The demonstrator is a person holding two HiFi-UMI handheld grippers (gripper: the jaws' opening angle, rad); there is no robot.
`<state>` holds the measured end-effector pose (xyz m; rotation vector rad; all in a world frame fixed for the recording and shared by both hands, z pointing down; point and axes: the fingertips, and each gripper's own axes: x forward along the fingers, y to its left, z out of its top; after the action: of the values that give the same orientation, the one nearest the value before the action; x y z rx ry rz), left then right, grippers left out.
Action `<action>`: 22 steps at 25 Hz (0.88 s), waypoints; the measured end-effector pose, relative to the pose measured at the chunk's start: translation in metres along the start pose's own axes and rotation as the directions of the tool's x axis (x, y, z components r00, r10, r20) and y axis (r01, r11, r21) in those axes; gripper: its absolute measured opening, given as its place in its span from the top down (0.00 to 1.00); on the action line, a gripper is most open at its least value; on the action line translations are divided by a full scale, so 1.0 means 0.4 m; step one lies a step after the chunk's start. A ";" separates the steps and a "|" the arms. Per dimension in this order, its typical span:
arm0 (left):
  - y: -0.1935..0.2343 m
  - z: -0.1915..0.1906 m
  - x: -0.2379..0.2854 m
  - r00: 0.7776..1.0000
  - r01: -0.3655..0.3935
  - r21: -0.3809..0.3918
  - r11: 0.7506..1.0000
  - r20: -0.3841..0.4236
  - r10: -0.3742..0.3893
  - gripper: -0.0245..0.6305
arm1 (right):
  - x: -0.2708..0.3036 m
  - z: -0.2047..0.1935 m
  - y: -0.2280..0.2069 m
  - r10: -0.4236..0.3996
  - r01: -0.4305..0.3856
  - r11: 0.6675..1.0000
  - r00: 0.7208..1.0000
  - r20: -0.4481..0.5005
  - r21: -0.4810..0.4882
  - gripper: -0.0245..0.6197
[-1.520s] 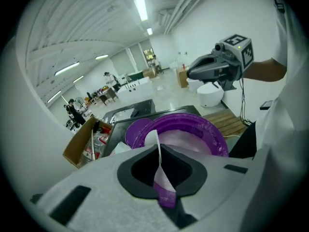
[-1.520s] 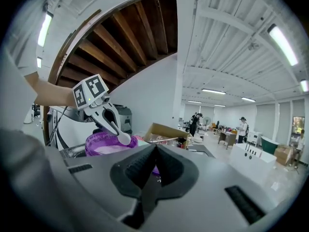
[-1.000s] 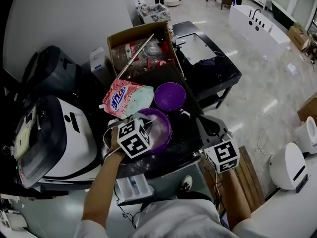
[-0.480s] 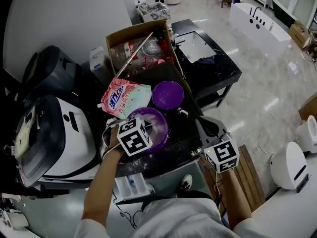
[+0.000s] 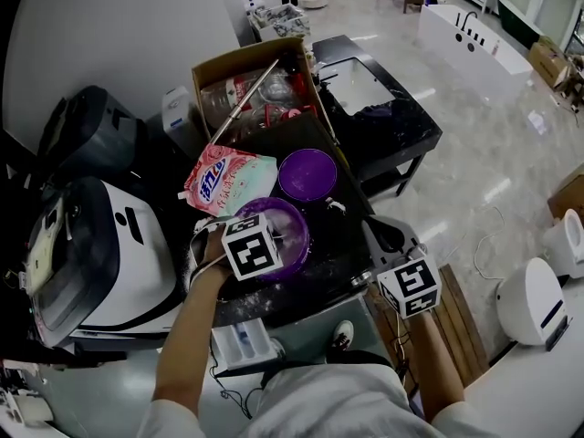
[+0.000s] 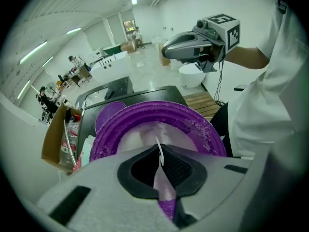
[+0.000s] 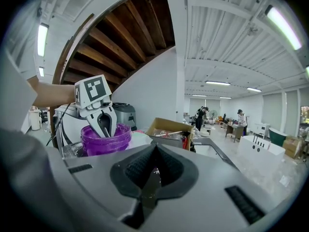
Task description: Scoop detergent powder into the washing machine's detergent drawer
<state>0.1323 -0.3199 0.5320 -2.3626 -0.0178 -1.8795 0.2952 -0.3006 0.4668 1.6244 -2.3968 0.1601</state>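
Since a second ago your left tongs (image 6: 160,161) have crept a little further over the purple tub (image 5: 292,231), while your right tongs (image 7: 149,185) have stayed at the lower right of the head view. The tabletop (image 5: 339,245) is dark and dusted with pale specks, set in a large room with a glossy pale floor (image 5: 493,144) and a white bathtub (image 5: 465,39) at the upper right. The tub sits mid-frame with its pale powder (image 6: 145,132) showing, its purple lid (image 5: 307,173) just behind it and a pink detergent bag (image 5: 228,182) to the upper left. The left tongs are pinched on a thin white strip (image 6: 160,152) that stands edge-on, its long axis running up from the pads into the tub. The right tongs are closed on nothing, well apart from the tub. The white detergent drawer (image 5: 242,345) juts out below the tabletop's near edge, beside the washing machine (image 5: 100,254).
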 end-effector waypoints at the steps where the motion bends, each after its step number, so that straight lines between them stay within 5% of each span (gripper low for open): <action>1: -0.004 0.000 0.000 1.000 0.011 0.004 1.000 -0.002 -0.011 0.94 | -0.002 -0.001 0.000 -0.001 0.001 1.000 1.000 -0.003 0.000 0.96; 8: -0.022 -0.006 -0.007 0.995 0.101 0.018 0.995 0.013 -0.102 0.94 | -0.006 0.001 0.006 -0.010 0.010 1.000 1.000 -0.015 0.001 0.96; 22: -0.088 -0.002 -0.105 0.936 0.273 -0.022 0.962 0.236 -0.260 0.94 | -0.021 0.040 0.062 -0.039 0.038 0.999 0.999 -0.023 -0.003 0.96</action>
<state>0.1189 -0.2824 0.4944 -2.7229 -0.3300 -1.7119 0.2729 -0.2873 0.4503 1.6575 -2.3463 0.1683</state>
